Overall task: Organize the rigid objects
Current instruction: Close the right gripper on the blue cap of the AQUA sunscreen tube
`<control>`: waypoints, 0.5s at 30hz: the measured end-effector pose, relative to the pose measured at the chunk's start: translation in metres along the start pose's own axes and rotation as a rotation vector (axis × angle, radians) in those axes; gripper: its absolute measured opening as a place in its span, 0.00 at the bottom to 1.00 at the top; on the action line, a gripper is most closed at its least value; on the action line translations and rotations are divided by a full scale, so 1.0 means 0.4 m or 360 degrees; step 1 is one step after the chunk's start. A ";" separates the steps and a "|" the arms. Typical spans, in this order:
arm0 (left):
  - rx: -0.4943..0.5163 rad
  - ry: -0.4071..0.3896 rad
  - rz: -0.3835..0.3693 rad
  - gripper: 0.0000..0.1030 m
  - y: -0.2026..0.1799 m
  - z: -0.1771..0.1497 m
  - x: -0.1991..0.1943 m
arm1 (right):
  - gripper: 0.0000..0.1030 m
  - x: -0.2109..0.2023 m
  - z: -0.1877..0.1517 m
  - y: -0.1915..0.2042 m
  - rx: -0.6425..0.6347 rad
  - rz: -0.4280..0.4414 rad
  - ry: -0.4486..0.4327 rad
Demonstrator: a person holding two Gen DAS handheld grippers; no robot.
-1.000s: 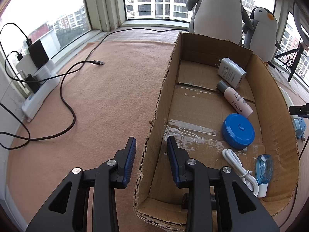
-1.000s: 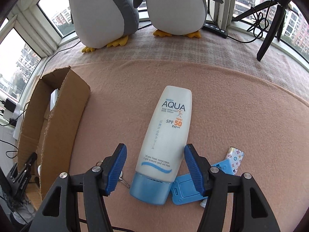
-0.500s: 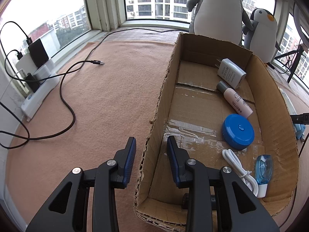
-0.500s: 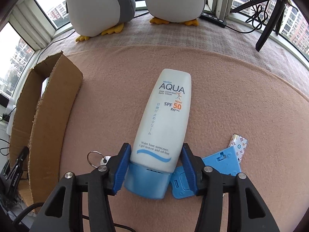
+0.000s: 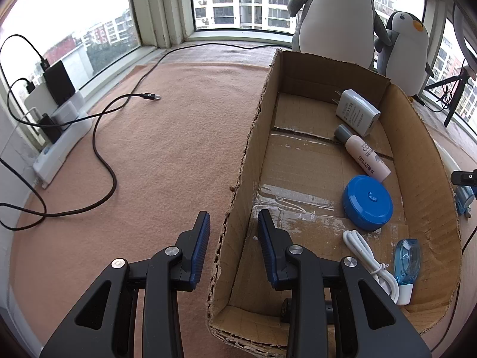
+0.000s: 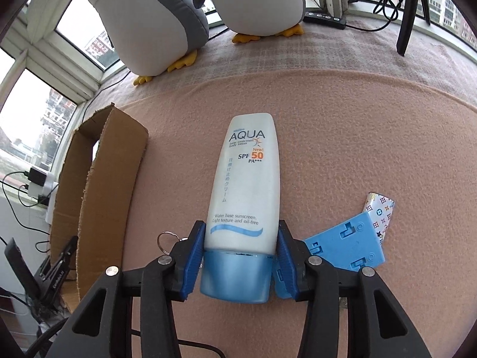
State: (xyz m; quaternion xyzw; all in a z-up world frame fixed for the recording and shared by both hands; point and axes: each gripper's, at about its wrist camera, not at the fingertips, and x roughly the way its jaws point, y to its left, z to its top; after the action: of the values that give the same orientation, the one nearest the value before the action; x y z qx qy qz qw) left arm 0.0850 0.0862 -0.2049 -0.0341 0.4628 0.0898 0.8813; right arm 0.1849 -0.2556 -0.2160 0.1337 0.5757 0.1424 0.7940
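R gripper [image 6: 241, 252] now astride tube [image 6: 246, 185]

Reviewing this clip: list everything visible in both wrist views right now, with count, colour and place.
Cardboard box: 1, brown, open, on the mat.
Charger block: 1, grey-white, far end of the box.
Small bottle: 1, pinkish with grey cap, lying in the box.
Round tin: 1, blue, box floor.
Coiled cable: 1, white, near end of the box.
Clear blue dispenser: 1, near right corner of the box.
Sunscreen tube: 1, white with blue cap, lying on the mat.
Plastic plate: 1, blue, right of the tube.
Patterned stick: 1, white, beside the plate.
Key ring: 1, metal, left of the tube.
Penguin plushies: 2, grey-white, by the window.
Black cable: 1, on the mat.
Left gripper: open, straddling the box wall.
Right gripper: pads against the tube near its cap.
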 end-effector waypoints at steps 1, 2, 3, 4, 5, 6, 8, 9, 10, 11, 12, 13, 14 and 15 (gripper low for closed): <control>0.0000 0.0000 0.0000 0.30 0.000 0.000 0.000 | 0.41 -0.002 0.000 -0.007 0.0031 0.0038 -0.0002; 0.0000 0.0000 0.0000 0.30 0.000 0.000 0.000 | 0.41 -0.004 0.000 -0.015 0.0068 0.0077 -0.0002; 0.0001 0.0000 0.0001 0.30 0.000 0.000 0.000 | 0.41 -0.007 -0.001 -0.023 0.0105 0.0122 -0.0004; 0.0002 0.0000 0.0001 0.30 0.001 0.000 0.001 | 0.41 -0.010 -0.001 -0.031 0.0146 0.0171 -0.0003; 0.0001 0.0000 0.0001 0.30 0.001 0.000 0.001 | 0.41 -0.014 -0.001 -0.038 0.0188 0.0216 -0.0009; 0.0001 0.0000 0.0001 0.30 0.001 0.000 0.001 | 0.41 -0.018 -0.001 -0.046 0.0224 0.0263 -0.0019; 0.0001 0.0000 0.0001 0.30 0.001 0.000 0.001 | 0.40 -0.029 0.000 -0.052 0.0268 0.0319 -0.0035; 0.0001 0.0000 0.0001 0.30 0.001 0.000 0.001 | 0.40 -0.035 0.000 -0.053 0.0277 0.0335 -0.0044; 0.0001 0.0000 0.0001 0.30 0.001 0.000 0.001 | 0.40 -0.038 0.002 -0.053 0.0280 0.0337 -0.0048; 0.0002 0.0000 0.0001 0.30 0.001 0.000 0.001 | 0.39 -0.038 0.003 -0.052 0.0277 0.0312 -0.0051; 0.0001 0.0000 0.0000 0.30 0.003 0.000 0.001 | 0.39 -0.036 0.004 -0.049 0.0262 0.0274 -0.0052; 0.0001 0.0000 0.0000 0.30 0.003 0.000 0.001 | 0.39 -0.035 0.004 -0.044 0.0232 0.0240 -0.0051; 0.0002 0.0000 0.0001 0.30 0.003 0.000 0.001 | 0.39 -0.033 0.003 -0.035 0.0190 0.0209 -0.0049; 0.0002 0.0000 0.0001 0.30 0.003 0.000 0.001 | 0.39 -0.030 0.001 -0.029 0.0142 0.0169 -0.0047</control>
State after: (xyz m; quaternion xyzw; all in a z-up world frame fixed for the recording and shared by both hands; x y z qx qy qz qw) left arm 0.0850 0.0875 -0.2052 -0.0335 0.4629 0.0898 0.8812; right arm 0.1825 -0.2710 -0.2097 0.2014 0.5619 0.1567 0.7869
